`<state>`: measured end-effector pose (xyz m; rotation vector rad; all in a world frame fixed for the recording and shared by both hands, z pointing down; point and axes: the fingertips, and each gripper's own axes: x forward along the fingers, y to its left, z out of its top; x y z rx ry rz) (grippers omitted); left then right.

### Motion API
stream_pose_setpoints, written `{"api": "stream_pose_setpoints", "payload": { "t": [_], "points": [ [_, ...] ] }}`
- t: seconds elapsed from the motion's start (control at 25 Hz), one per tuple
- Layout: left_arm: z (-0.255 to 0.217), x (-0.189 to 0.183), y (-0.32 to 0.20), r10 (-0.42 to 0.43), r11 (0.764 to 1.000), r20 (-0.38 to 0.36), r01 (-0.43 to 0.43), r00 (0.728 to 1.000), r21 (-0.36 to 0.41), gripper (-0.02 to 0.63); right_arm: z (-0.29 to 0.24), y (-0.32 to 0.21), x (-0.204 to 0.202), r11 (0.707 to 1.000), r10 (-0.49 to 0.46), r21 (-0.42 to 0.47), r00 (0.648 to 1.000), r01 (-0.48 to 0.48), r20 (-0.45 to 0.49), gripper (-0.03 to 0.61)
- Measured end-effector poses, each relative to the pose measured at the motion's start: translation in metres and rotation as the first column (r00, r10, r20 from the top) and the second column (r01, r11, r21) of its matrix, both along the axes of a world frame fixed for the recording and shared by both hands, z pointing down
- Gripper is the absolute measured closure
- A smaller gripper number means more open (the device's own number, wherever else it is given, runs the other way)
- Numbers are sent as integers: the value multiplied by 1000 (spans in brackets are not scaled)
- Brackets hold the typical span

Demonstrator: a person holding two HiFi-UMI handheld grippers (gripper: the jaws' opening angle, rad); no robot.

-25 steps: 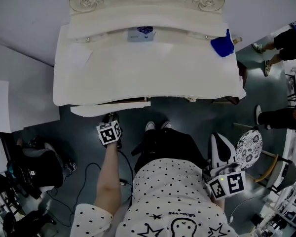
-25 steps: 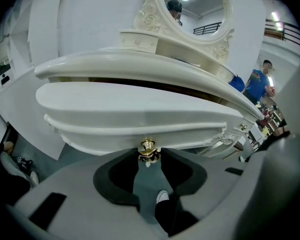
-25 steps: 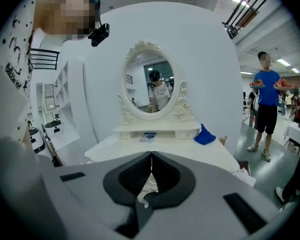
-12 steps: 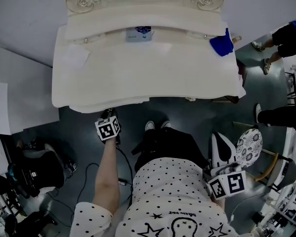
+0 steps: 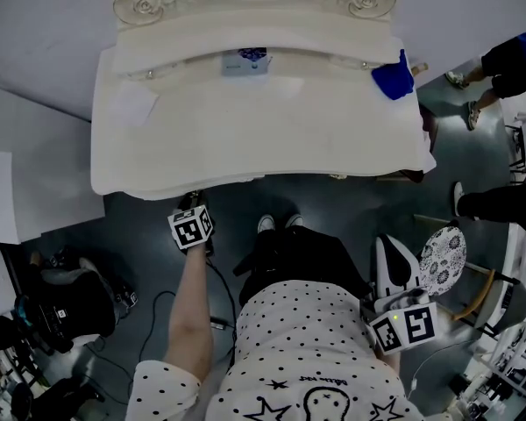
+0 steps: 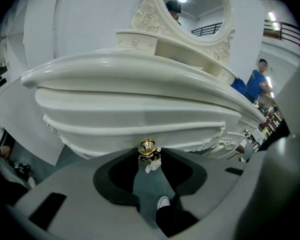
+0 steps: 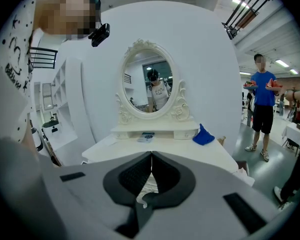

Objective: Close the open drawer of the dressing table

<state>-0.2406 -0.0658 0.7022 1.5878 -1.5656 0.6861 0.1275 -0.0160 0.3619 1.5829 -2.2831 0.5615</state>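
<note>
The drawer [image 6: 140,123] sits on the table's [image 5: 245,139] left side. From the head view its front lies in under the tabletop's edge with no lip standing out, so I judge it pushed home or nearly so.

Its gold knob [image 6: 148,145] stands right between the tips of my left tongs [image 6: 150,152]. Those jaws are spread, and I see no squeeze on the knob. That makes sense to me: a push needs no clamp, only the tips bracketing the knob so that they bear on the drawer front and do not slide off.

The left tongs point down and in at the table's front edge, straight along the drawer's travel.

My right tongs [image 7: 151,156] are well back by my side, jaws together on nothing, 1 idle tool kept clear of the table.
</note>
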Motion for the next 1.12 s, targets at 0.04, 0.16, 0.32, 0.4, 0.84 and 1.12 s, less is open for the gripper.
{"api": "stream_pose_setpoints", "payload": {
  "t": [0.04, 0.16, 0.32, 0.4, 0.84, 1.12],
  "points": [
    [0, 0, -1, 1, 1000, -1, -1, 1000, 2, 460, 0, 0, -1, 1000, -2, 0, 1000, 2, 0, 569],
    [1, 0, -5, 2, 1000, -5, -2, 1000, 8, 460, 1, -1, -4, 1000, -6, 1, 1000, 6, -1, 569],
    [1, -1, -10, 5, 1000, -8, -5, 1000, 14, 460, 0, -3, -6, 1000, -8, -2, 1000, 8, -7, 569],
    [0, -1, -13, 8, 1000, -8, -8, 1000, 17, 460, -1, -5, -7, 1000, -11, -2, 1000, 11, -9, 569],
    [0, -2, -25, 19, 1000, -5, -19, 1000, 25, 460, -2, -14, -15, 1000, -31, -7, 999, 31, -20, 569],
    [-1, -1, -28, 40, 999, -11, -40, 999, 33, 462, 0, -18, -20, 998, -53, -19, 998, 53, -17, 569]
  ]
}}
